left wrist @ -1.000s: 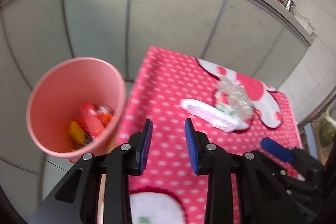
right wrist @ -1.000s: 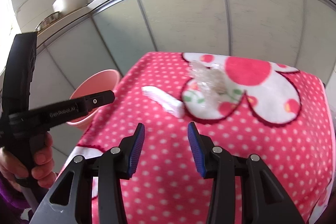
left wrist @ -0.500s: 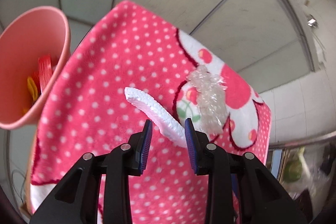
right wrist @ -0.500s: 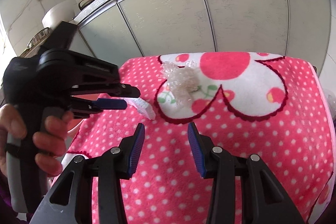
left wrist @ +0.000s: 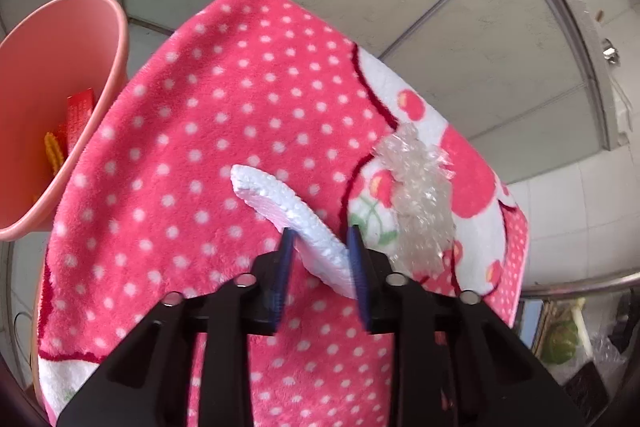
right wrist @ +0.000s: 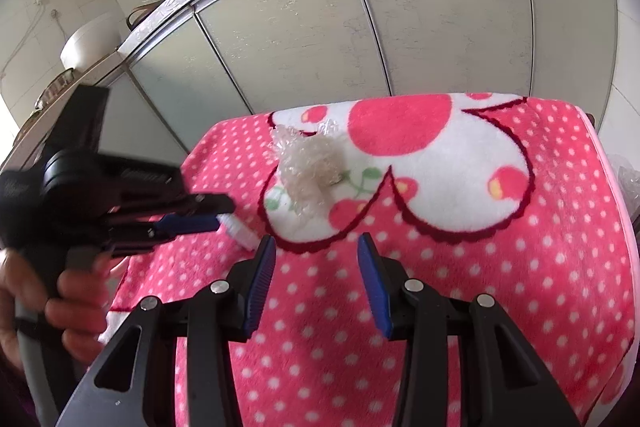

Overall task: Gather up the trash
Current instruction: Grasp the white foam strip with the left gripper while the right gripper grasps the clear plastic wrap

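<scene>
Pink bin (left wrist: 60,99) with red wrapper (left wrist: 78,115) inside

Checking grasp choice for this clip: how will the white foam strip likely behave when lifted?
The foam strip looks beaded like polystyrene, so probably very light and fairly stiff. Its thin, curved shape suggests it could snap or crumble between the left gripper fingers.

I see a curved white foam strip (left wrist: 280,203) lying flat on the pink dotted cloth, its near end between blue pads. Just to its right sits a crumpled wad of clear plastic wrap (left wrist: 418,203). The pink plastic bin (left wrist: 116,39) beside the cloth holds red and, I think, yellow wrappers.
</scene>
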{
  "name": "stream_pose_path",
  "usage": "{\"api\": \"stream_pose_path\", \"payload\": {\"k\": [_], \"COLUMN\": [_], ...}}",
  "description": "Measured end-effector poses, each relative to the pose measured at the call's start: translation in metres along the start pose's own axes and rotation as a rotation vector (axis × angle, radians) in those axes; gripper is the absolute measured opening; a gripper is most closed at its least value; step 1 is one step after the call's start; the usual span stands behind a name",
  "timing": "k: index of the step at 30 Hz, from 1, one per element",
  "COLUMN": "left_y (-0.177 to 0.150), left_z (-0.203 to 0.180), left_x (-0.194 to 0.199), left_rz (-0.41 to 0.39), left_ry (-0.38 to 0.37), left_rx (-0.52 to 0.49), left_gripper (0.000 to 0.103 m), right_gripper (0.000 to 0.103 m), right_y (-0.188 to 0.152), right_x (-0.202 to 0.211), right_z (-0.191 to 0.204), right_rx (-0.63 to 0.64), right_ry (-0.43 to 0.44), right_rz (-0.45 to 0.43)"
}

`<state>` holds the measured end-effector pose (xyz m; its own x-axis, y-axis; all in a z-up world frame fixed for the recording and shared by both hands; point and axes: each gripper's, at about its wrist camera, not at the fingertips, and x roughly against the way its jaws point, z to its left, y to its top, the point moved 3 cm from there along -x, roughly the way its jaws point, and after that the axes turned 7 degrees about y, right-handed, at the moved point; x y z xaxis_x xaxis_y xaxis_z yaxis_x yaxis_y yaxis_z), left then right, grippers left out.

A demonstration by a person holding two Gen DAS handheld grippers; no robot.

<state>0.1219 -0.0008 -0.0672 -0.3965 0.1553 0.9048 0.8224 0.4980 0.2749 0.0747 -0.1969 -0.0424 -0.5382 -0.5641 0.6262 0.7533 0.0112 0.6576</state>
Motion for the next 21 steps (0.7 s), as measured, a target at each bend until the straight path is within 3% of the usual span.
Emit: {"api": "stream_pose_path", "payload": {"k": [8, 17, 21], "left_y": [-0.009, -0.016, -0.022], "left_z": [0.015, 0.025, 0.027], "left_x": [0.02, 0.06, 0.067], "left_rz": [-0.026, -0.207, -0.271], "left_ry": [-0.053, 0.022, 0.07], "left_rx": [-0.051, -0.216, -0.277], "left_gripper": [0.012, 0.011, 0.011], "right_gripper": [0.043, 0.042, 0.03], "right_y": [0.016, 0.028, 0.028], "right_x": [-0.023, -0.056, -0.063], "right_z": [0.014, 0.019, 0.02], "right_rx": [0.059, 0.056, 0.059], "right_ry": [-0.01, -0.05, -0.064], "right_rz": [0.019, 0.048, 0.055]}}
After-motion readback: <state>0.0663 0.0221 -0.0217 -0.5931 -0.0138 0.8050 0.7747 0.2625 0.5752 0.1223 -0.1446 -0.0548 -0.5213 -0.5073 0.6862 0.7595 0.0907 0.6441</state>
